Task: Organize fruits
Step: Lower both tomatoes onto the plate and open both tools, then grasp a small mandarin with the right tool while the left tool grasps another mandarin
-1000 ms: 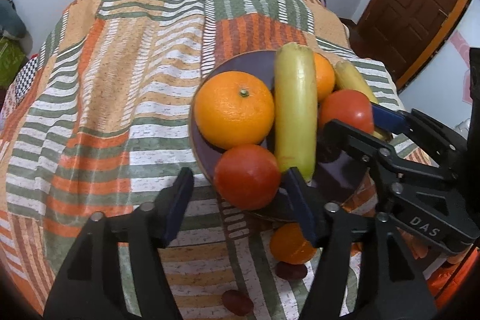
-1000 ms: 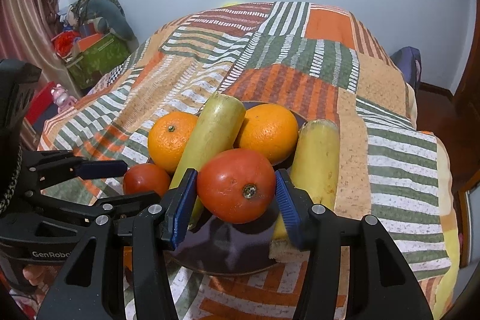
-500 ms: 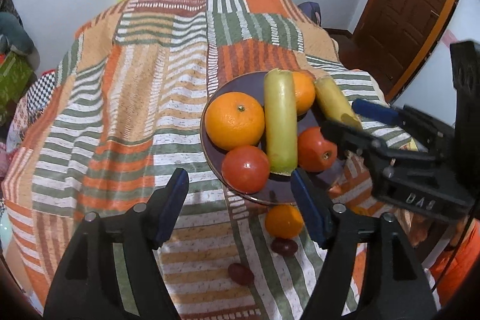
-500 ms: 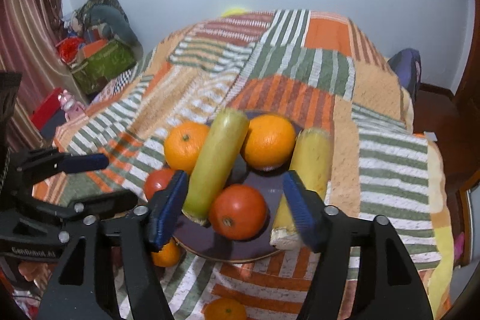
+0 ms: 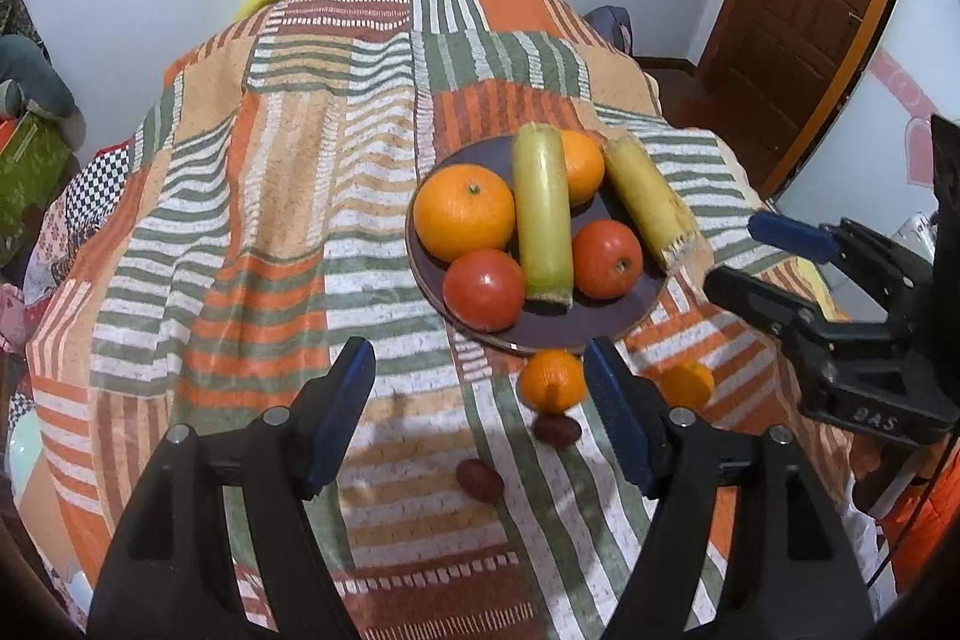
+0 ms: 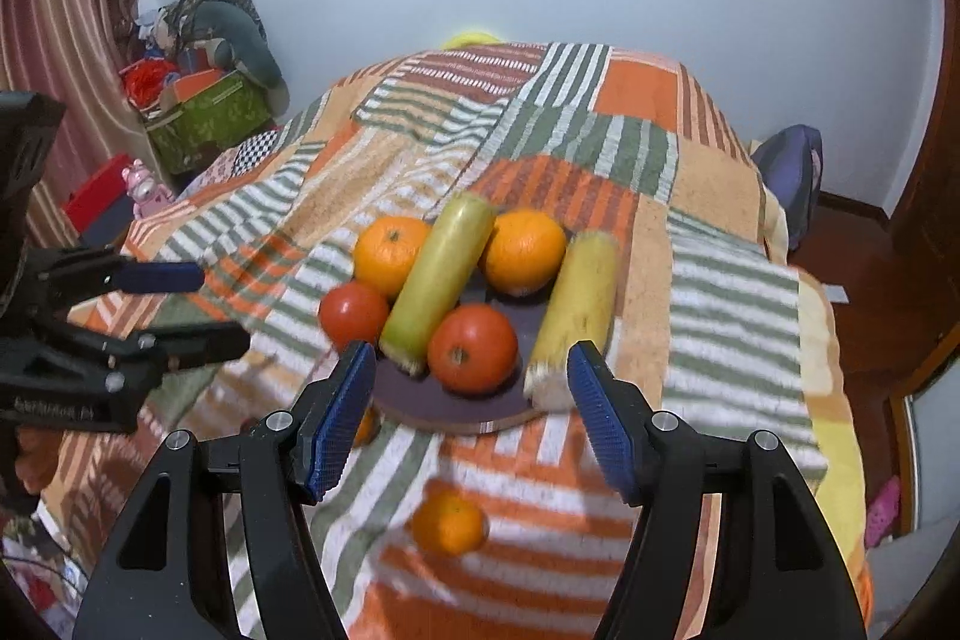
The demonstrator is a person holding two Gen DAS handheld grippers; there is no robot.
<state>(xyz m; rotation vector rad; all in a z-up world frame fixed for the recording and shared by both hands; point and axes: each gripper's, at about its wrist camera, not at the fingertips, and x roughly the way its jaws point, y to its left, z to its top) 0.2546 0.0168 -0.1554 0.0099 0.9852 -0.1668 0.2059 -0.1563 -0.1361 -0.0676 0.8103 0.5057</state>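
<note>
Left view only: perhaps dates [image 5: 479,479]

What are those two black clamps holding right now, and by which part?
Nothing. The left gripper and the right gripper both stand open and empty, above the blanket. The nearer tomato lies free on the plate.

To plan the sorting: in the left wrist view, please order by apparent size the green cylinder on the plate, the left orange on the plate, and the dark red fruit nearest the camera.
1. Green cylinder
2. Left orange
3. Dark red fruit, clearly smallest although nearest.
</note>
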